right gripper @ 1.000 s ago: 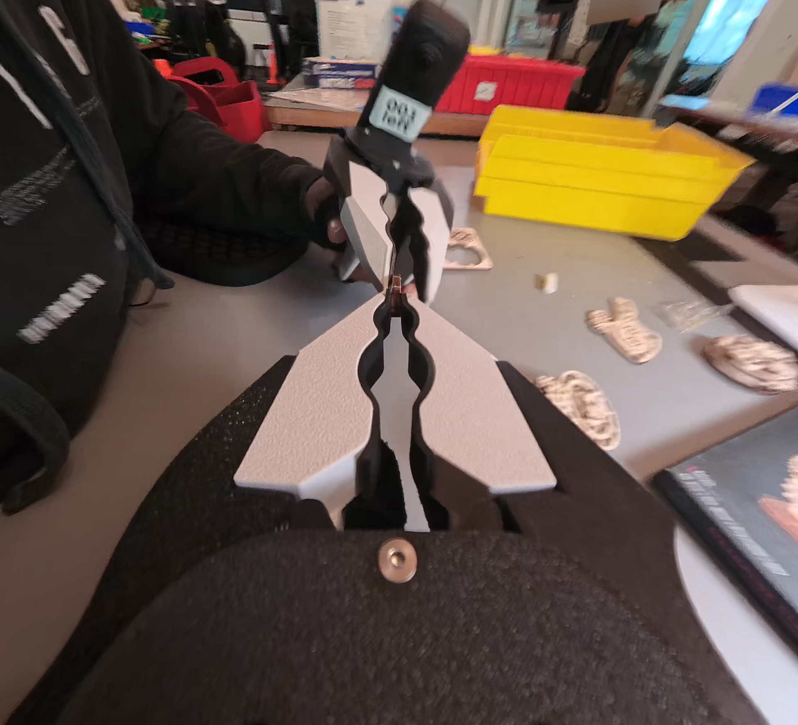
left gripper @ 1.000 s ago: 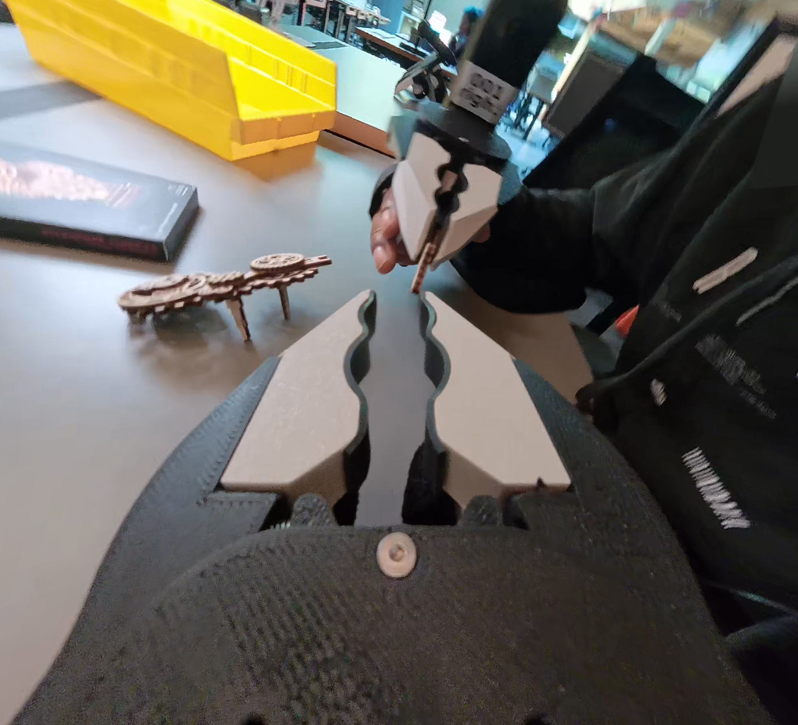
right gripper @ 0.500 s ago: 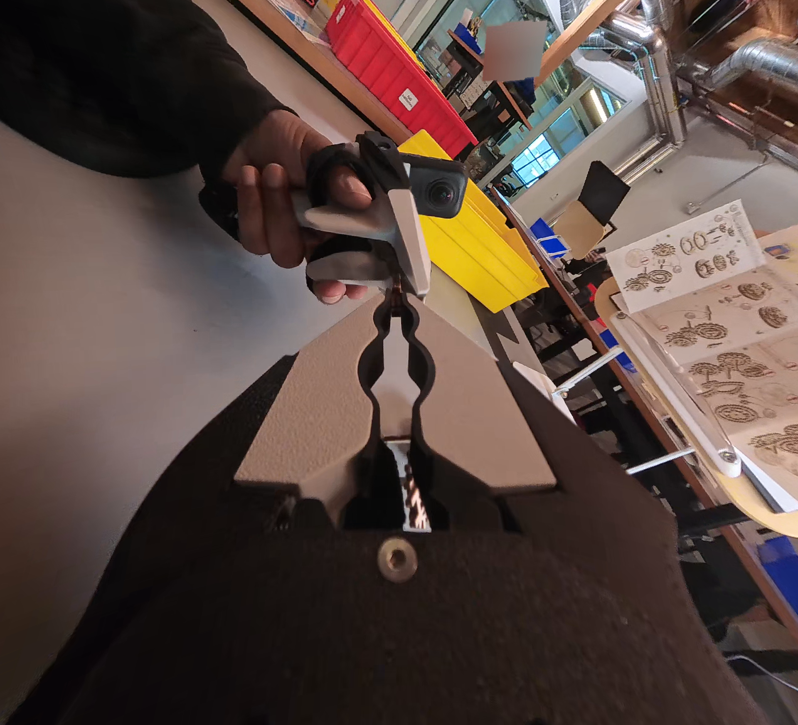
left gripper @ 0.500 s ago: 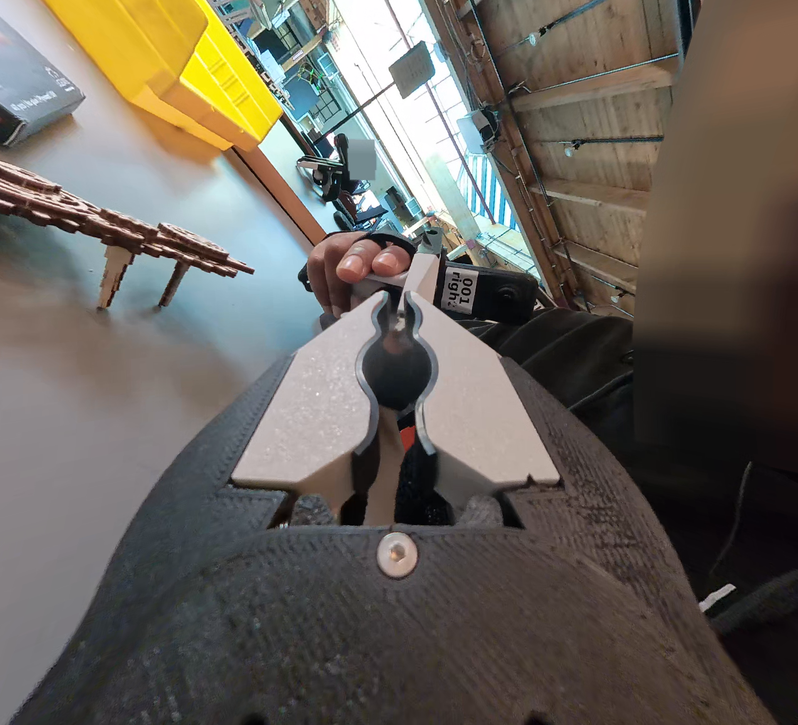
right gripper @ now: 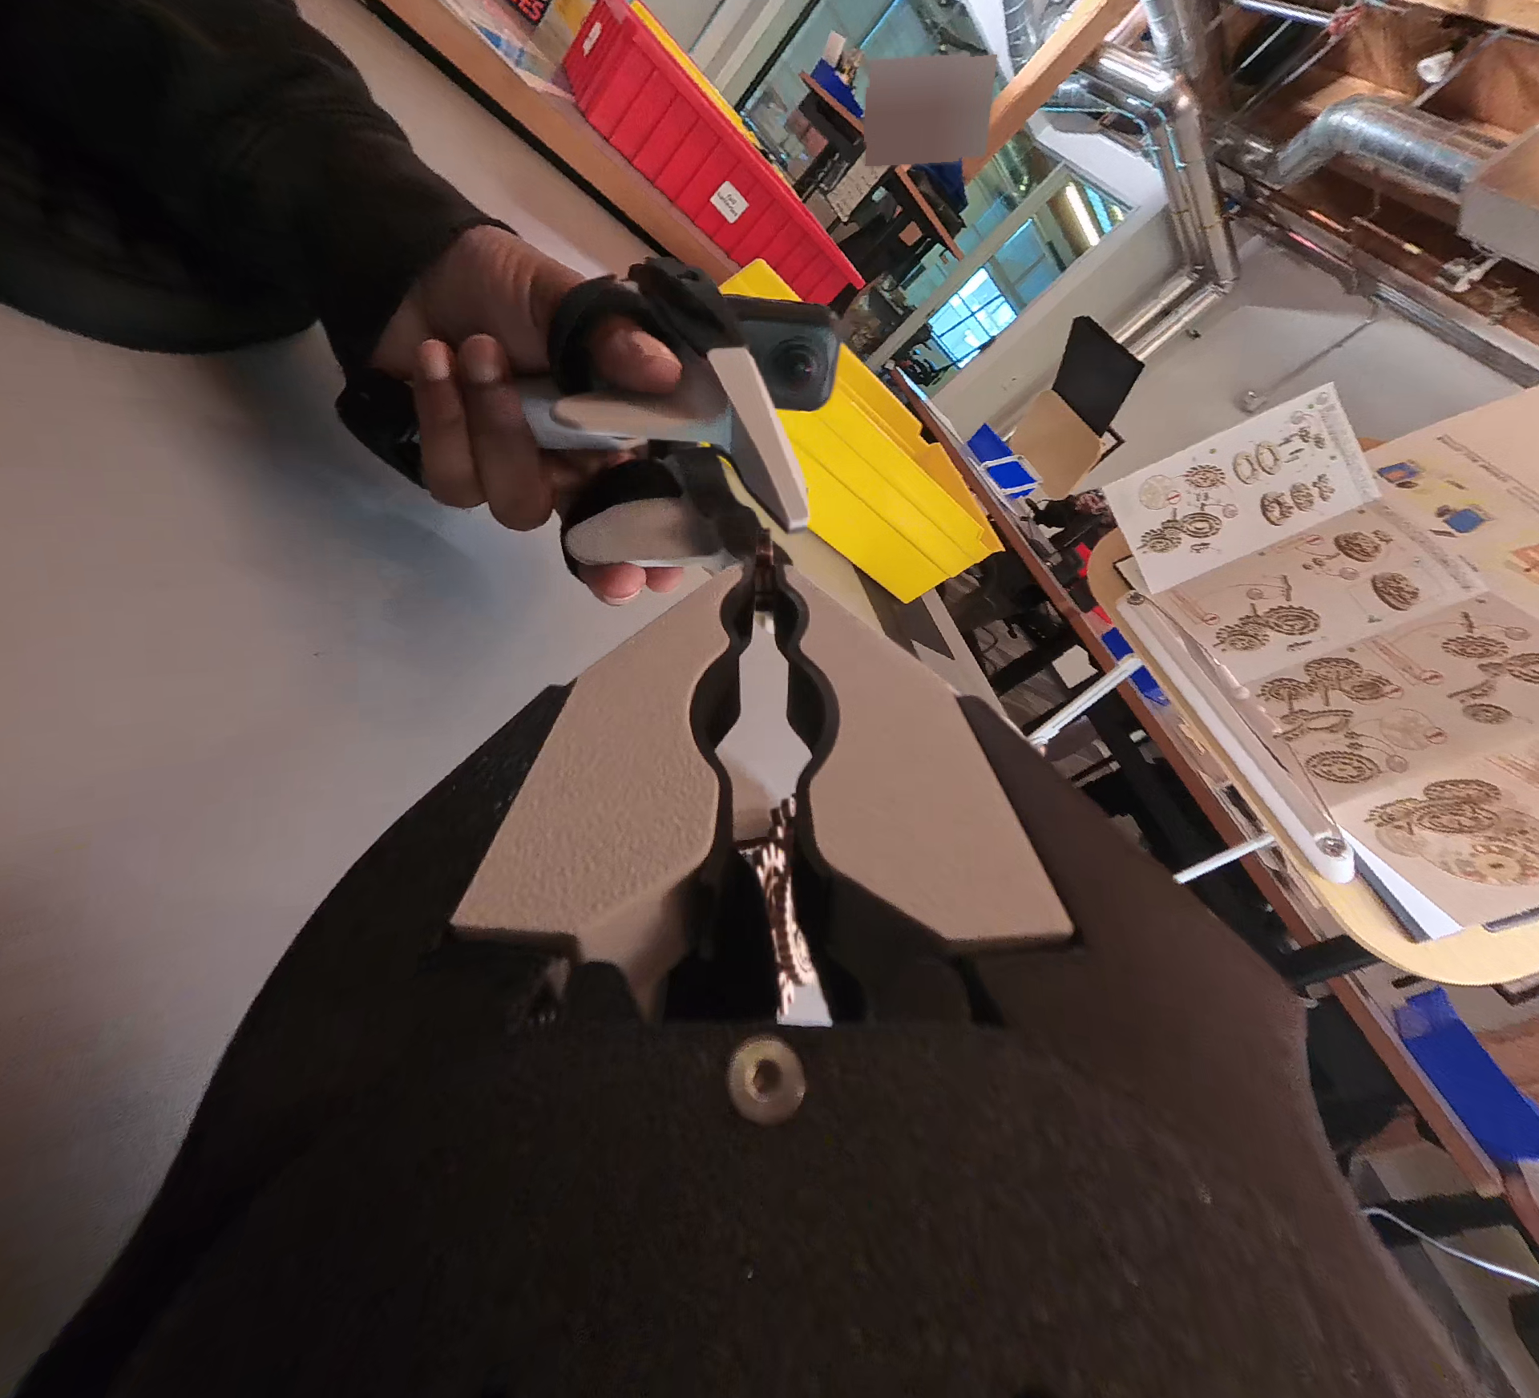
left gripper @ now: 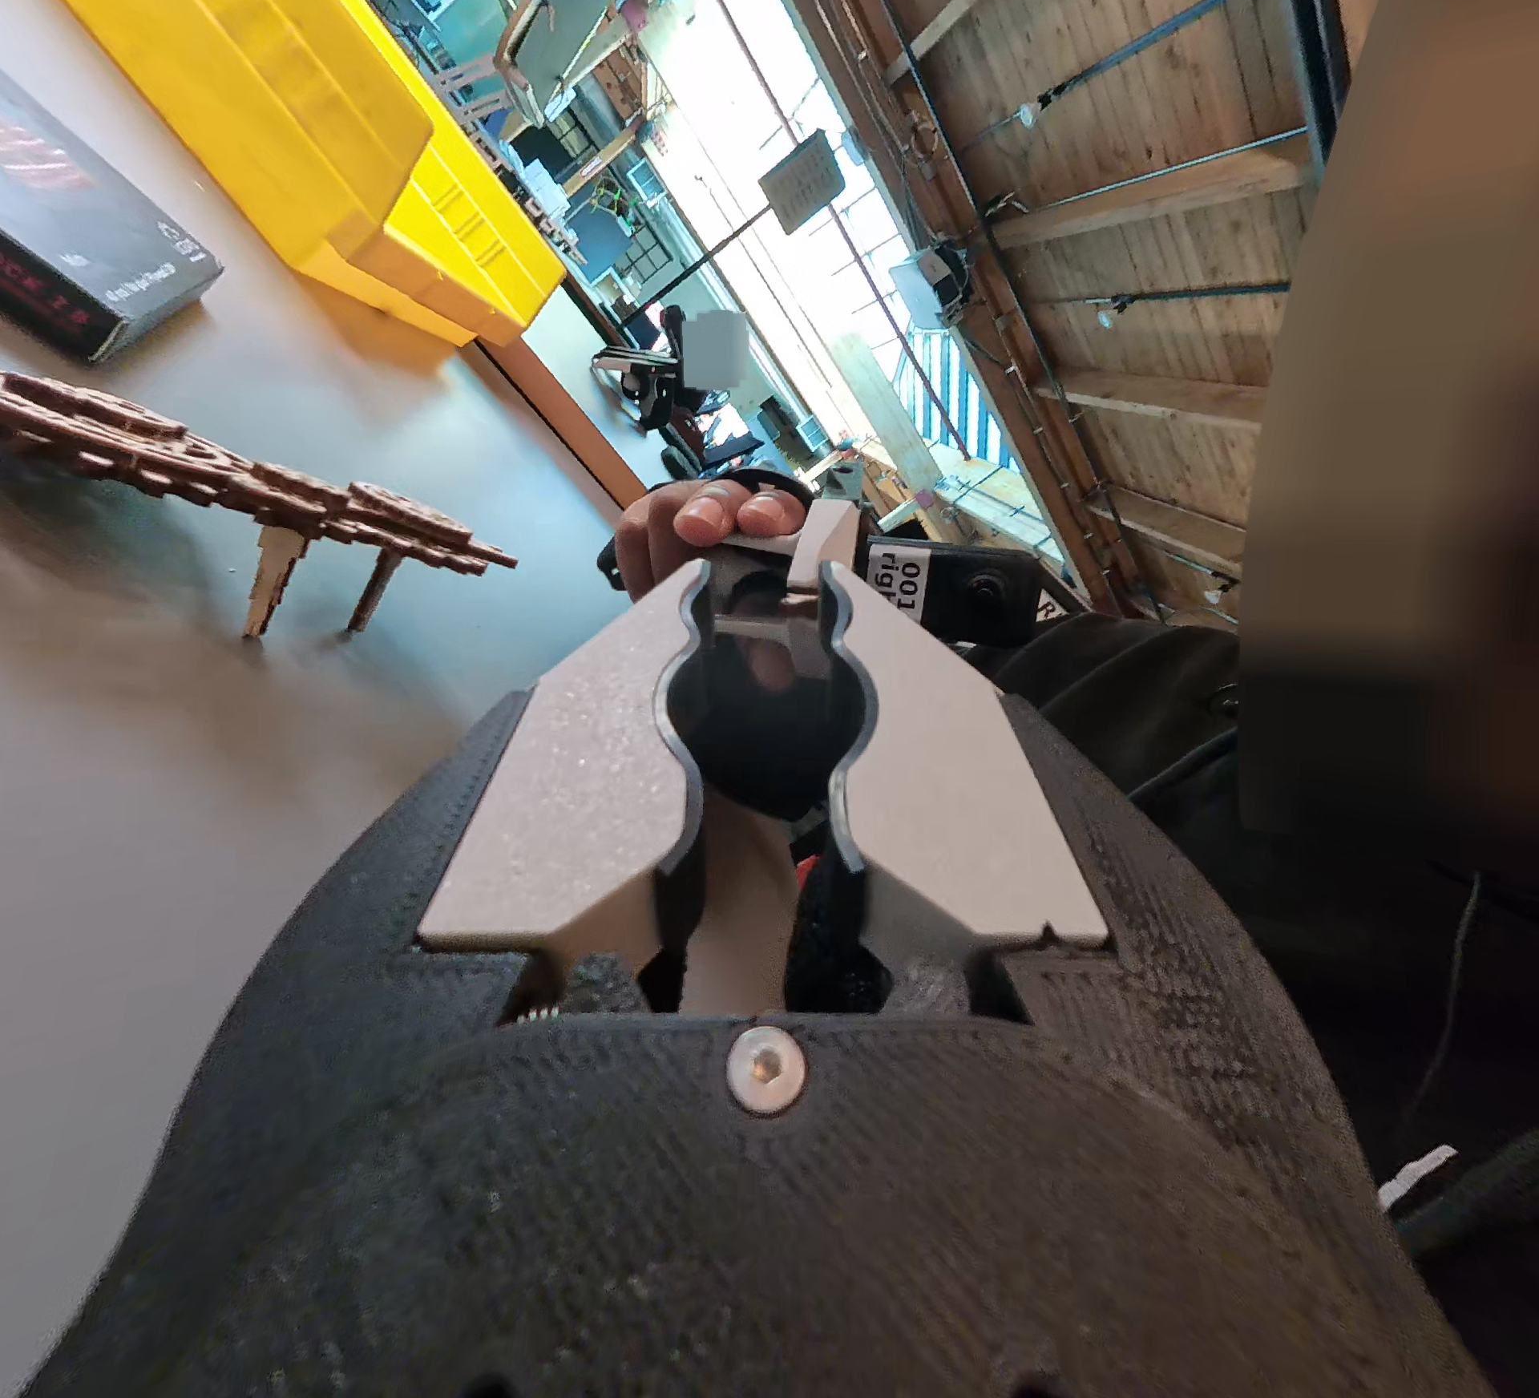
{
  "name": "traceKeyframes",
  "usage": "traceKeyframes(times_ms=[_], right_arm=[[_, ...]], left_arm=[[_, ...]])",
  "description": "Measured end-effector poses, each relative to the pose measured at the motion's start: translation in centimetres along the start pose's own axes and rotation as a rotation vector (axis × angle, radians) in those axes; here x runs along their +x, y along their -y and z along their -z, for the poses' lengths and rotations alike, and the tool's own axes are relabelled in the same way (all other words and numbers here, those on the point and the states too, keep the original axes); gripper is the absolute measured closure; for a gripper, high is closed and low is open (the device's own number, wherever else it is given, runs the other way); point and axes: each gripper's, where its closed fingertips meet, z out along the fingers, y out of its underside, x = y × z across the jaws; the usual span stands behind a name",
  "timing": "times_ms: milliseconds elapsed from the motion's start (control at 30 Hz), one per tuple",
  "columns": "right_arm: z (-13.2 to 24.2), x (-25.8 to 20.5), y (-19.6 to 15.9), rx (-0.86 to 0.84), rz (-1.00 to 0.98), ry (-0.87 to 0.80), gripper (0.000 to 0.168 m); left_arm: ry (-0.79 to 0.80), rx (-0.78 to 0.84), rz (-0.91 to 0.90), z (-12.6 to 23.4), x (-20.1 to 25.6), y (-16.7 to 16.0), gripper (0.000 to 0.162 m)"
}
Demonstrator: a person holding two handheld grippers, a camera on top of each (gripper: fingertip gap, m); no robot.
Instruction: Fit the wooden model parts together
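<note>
Right gripper point(right gripper: 764, 596) pinches thin toothed wooden part point(right gripper: 764, 577) at its tips, visible only in right view. Left gripper point(left gripper: 764, 585) spread. Left view alone shows gear assembly point(left gripper: 250, 483) standing far left on table point(left gripper: 166, 775).

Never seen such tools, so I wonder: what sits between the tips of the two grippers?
A small dark wooden part, pinched at the right gripper's tips and reaching toward the left gripper. The right wrist view shows it.
</note>
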Motion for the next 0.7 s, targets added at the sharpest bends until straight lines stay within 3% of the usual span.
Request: traceKeyframes(times_ms=[100,233,533,700], right_arm=[[-0.1,0.2,0.0,-0.001,-0.005,-0.013,0.166],[-0.3,-0.3,0.0,-0.002,0.006,-0.003,0.167],[-0.5,-0.5,-0.4,-0.015,-0.010,0.008,0.166],[-0.6,-0.9,-0.7,-0.019,-0.118,0.056,0.160]], left_arm=[[-0.008,-0.007,-0.004,-0.3,0.1,-0.1,0.140],[-0.016,-0.013,-0.047,-0.8,0.6,-0.2,0.161],[-0.012,-0.026,-0.095,-0.6,0.7,-0.3,0.162],[0.025,-0.073,-0.313,-0.4,1.1,-0.4,0.162]])
